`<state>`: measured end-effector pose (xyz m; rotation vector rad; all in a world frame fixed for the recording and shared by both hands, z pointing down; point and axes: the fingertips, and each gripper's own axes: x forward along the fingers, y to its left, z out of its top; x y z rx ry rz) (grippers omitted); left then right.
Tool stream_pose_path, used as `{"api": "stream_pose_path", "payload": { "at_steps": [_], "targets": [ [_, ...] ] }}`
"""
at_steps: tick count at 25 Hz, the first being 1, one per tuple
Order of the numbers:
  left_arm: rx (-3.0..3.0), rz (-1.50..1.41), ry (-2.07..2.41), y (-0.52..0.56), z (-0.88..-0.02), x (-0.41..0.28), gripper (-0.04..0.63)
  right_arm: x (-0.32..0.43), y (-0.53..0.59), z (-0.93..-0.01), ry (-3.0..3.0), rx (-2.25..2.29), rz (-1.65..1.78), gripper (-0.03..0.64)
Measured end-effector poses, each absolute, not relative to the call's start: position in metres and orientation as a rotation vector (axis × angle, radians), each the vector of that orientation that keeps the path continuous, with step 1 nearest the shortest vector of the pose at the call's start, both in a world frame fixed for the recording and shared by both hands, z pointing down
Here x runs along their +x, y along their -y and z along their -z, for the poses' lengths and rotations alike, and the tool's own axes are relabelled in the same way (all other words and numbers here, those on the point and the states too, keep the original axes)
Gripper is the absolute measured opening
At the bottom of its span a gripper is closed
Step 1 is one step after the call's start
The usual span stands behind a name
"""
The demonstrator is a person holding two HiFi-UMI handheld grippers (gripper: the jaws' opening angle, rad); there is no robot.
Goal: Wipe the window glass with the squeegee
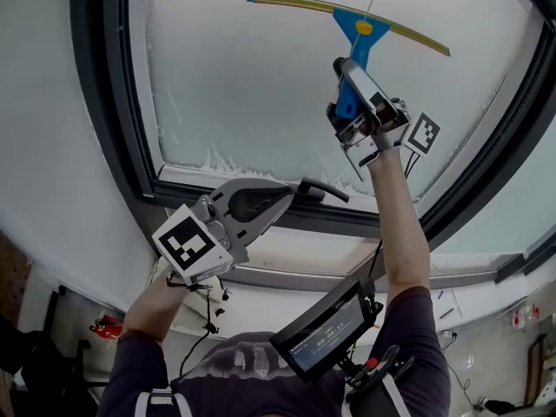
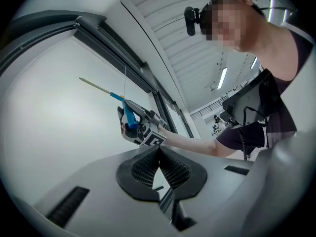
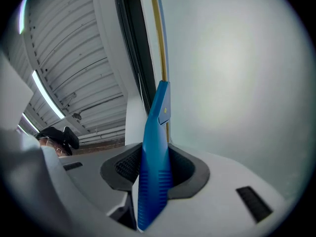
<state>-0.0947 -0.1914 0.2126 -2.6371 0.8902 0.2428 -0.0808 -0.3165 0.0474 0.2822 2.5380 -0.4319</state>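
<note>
The squeegee (image 1: pixel 359 31) has a blue handle and a long yellow blade, and its blade lies against the frosted window glass (image 1: pixel 261 85) near the top of the pane. My right gripper (image 1: pixel 350 92) is shut on the blue handle (image 3: pixel 154 172), raised high on an outstretched arm. In the left gripper view the squeegee (image 2: pixel 124 107) shows small against the glass. My left gripper (image 1: pixel 295 195) hangs lower, by the bottom frame, jaws shut with nothing between them (image 2: pixel 159 171).
A dark window frame (image 1: pixel 113 129) surrounds the pane, with a black window handle (image 1: pixel 323 189) on the lower rail. White soapy residue (image 1: pixel 228 161) lines the bottom edge of the glass. A small screen (image 1: pixel 326 330) hangs at the person's chest.
</note>
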Motion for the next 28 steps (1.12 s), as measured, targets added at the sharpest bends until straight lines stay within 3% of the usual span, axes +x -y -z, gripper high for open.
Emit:
{"api": "stream_pose_path", "payload": {
  "at_steps": [10, 28],
  "targets": [
    [-2.525, -0.229, -0.903, 0.200, -0.171, -0.101, 0.008, -0.105, 0.322, 0.015, -2.520, 0.299, 0.422, 0.133],
    [-2.597, -0.257, -0.864, 0.194, -0.186, -0.105, 0.008, -0.103, 0.339, 0.014, -2.461, 0.189, 0.555, 0.133]
  ]
}}
